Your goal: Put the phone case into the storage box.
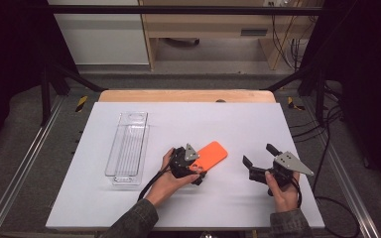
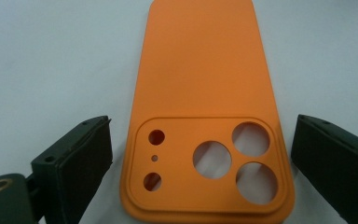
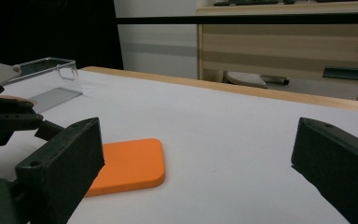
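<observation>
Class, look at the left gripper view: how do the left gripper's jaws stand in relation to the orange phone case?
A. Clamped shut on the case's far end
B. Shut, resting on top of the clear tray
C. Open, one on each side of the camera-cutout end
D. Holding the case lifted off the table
C: the left gripper is open, its jaws flanking the camera-cutout end of the orange phone case, which lies flat on the table.

Phone case (image 1: 212, 155): you have it lying flat on the table (image 1: 258, 124), near the middle, its camera end towards you.
Left gripper (image 1: 194, 173): at the case's near end, one jaw on either side of it, apart from its edges.
Right gripper (image 1: 258, 154): right of the case, well apart from it, over bare table.
Bin (image 1: 128, 148): left of the case, on the table, its long side running near to far.
</observation>
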Available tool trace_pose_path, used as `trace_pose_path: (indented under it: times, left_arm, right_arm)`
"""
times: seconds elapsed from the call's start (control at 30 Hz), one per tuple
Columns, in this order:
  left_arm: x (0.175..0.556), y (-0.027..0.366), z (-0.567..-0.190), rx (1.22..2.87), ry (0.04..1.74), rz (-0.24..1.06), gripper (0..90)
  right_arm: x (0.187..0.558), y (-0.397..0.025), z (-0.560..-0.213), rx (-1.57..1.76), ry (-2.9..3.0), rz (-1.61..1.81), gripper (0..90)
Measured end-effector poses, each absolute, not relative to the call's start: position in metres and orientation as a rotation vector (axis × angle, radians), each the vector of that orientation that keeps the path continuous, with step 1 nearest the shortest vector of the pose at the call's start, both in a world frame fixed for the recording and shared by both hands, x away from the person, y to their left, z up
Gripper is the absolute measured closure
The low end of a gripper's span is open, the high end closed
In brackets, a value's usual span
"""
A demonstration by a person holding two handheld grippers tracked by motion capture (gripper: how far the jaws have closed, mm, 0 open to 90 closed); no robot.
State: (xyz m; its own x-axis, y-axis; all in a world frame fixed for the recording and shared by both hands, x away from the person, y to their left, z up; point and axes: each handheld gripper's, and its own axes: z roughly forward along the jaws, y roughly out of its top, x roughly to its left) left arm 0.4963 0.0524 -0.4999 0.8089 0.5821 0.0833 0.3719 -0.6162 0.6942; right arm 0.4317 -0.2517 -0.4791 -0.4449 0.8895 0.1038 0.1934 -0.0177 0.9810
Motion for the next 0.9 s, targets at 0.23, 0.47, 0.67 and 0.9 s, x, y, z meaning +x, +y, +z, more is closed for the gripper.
trace_pose_path:
  times: [0.23,0.47,0.67,0.9]
  left_arm:
    - [0.497,0.0527,-0.5004,2.304,0.7,0.391,5.7]
    - [0.4952,0.0514,-0.5008,2.31,0.682,0.38,7.4]
    - [0.4959,0.052,-0.5007,2.308,0.688,0.376,8.8]
    - [0.4967,0.0523,-0.501,2.306,0.694,0.361,10.0]
  right_arm:
    - [0.4316,-0.2517,-0.479,1.137,1.669,1.508,2.2]
    - [0.4315,-0.2516,-0.4789,1.135,1.667,1.509,2.2]
    - [0.4315,-0.2517,-0.479,1.134,1.669,1.507,2.2]
    - [0.4315,-0.2515,-0.479,1.134,1.67,1.506,2.2]
